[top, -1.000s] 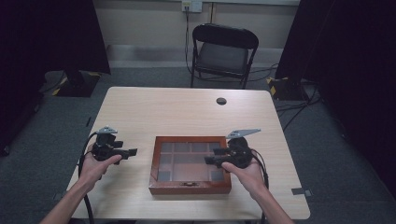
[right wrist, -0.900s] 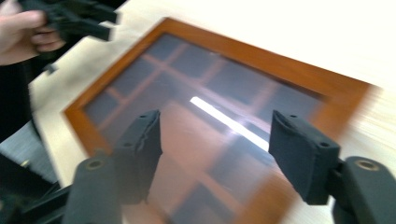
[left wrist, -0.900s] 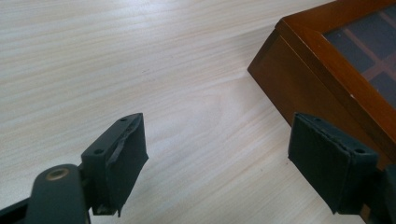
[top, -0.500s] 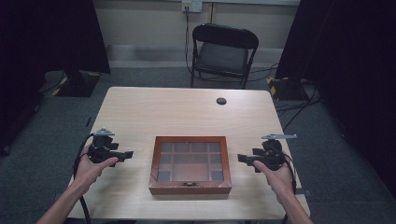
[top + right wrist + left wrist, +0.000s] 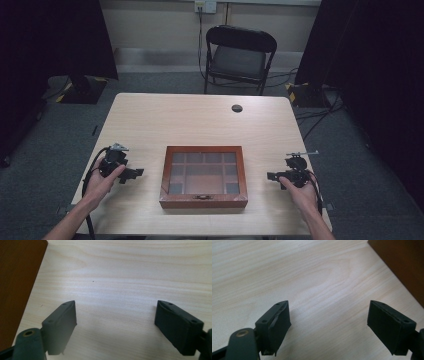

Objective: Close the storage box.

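Note:
A brown wooden box with a glass lid over several compartments sits shut near the table's front middle. My left gripper rests on the table to its left, jaws open over bare wood, with the box's corner at the upper right of the left gripper view. My right gripper is low over the table, right of the box and apart from it. Its jaws have just been opening and stand wide with nothing between them. The box's side fills that view's left edge.
The light wooden table has a small black round grommet near its far edge. A black folding chair stands behind the table. Cables trail from both grippers toward the front edge.
My right gripper has left the box's right edge, moved right and down toward the table's right side, and opened wider. The left gripper has stayed in place.

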A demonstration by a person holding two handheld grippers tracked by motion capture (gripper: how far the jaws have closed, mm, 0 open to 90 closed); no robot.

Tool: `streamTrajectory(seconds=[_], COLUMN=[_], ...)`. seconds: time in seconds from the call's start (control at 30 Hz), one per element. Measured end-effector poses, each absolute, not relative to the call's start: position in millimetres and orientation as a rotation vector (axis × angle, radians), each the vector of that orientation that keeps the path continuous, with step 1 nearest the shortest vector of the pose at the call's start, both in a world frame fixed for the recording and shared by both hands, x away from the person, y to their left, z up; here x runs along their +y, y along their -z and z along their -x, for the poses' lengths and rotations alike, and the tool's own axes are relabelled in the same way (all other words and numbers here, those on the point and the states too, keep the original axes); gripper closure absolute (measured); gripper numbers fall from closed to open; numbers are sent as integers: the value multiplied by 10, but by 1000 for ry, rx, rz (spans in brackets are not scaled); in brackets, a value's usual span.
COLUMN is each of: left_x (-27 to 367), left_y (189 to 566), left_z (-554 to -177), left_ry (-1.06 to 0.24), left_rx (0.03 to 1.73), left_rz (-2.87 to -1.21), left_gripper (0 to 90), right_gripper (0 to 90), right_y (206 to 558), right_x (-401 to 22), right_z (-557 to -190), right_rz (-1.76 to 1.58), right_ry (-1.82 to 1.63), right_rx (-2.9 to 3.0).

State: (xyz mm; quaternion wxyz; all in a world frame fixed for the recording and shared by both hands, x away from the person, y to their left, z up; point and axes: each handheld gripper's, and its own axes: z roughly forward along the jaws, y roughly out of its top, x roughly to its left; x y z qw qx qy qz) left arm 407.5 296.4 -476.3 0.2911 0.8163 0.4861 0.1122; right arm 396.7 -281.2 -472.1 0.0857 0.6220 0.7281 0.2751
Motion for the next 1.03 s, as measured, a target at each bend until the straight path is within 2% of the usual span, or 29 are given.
streamTrajectory(seconds=[0.2, 0.3, 0.37, 0.5, 0.73, 1.03], left_x=[2978, 2948, 2917, 2873, 2922, 2920], left_y=[4825, 4870, 4893, 4944, 5029, 5027], left_z=[-4078, -4072, -4058, -4034, -4035, -4042], left_ry=[-327, -385, -436, -439, -495, -500], left_rx=[1318, 1290, 1275, 1265, 1181, 1180], left_rz=[-2177, -2179, -2199, -2173, -2103, -2105], left_gripper=[164, 128, 97, 0, 0, 0], right_gripper=[109, 0, 0, 0, 0, 0], right_y=[4794, 4882, 4923, 4968, 5013, 5014], right_x=[-2719, -2630, -2596, -2617, -2613, -2615], right_z=[-3942, -3933, -3927, -3911, -3913, -3920], right_rz=[-1720, -1655, -1614, -1570, -1538, -1533], right_ry=[-747, -694, -707, -769, -828, -831], right_rx=[2148, 2103, 2078, 2046, 2009, 2012])
